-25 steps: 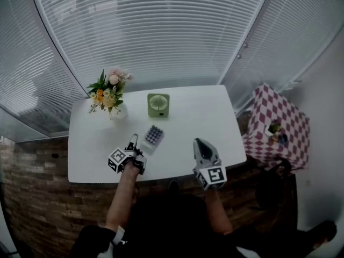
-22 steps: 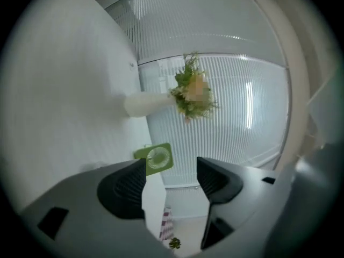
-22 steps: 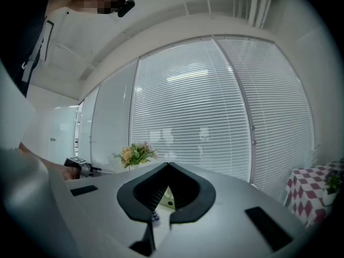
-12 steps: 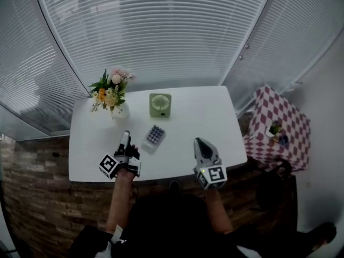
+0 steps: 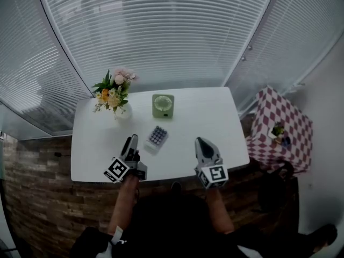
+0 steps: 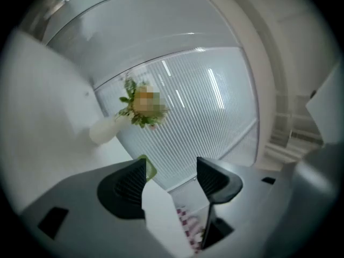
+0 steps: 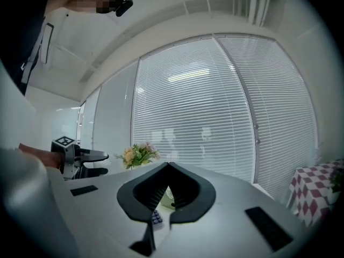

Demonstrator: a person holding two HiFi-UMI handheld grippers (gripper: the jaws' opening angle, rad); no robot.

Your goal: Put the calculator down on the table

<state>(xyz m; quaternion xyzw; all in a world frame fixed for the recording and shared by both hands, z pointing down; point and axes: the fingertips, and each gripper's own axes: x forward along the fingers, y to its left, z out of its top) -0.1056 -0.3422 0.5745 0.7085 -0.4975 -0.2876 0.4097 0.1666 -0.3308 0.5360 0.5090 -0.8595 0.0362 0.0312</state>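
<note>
The calculator [image 5: 157, 138], pale with dark keys, lies flat on the white table [image 5: 204, 117], left of centre. My left gripper [image 5: 130, 143] hovers just left of it near the front edge, apart from it. Its jaws stand open with nothing between them in the left gripper view [image 6: 171, 172]. Further right, my right gripper [image 5: 202, 143] stays over the table's front part with its jaws shut and empty [image 7: 167, 166]. A corner of the calculator [image 7: 156, 217] shows below those jaws.
A green desk fan [image 5: 162, 105] stands behind the calculator. A white vase of flowers [image 5: 114, 97] occupies the back left corner. A small table with a red checked cloth [image 5: 279, 128] stands to the right. Window blinds [image 5: 161, 31] enclose the far side.
My left gripper has drawn back from the calculator toward the front edge. The calculator stays lying on the table, and the right gripper has hardly moved.
</note>
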